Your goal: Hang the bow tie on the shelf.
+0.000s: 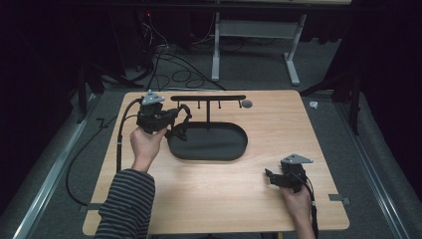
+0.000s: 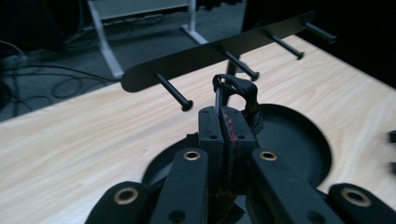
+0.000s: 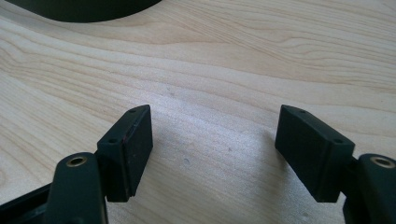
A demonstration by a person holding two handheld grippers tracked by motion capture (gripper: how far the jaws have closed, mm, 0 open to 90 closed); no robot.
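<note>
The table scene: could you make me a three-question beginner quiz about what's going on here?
1. True or false: the right claw is open.
2. What does the left claw pinch? A) a black loop B) a spoon C) nothing
3. How many pegs does the rack have?

Key: 1 true; its jaws stand apart over bare table. 2 A; the loop rises from shut jaws. 3 four.

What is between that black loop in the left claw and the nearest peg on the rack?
Nothing visible. The left gripper is shut on the black loop, held above the oval tray. Only open air separates it from the nearest peg on the rack.
</note>
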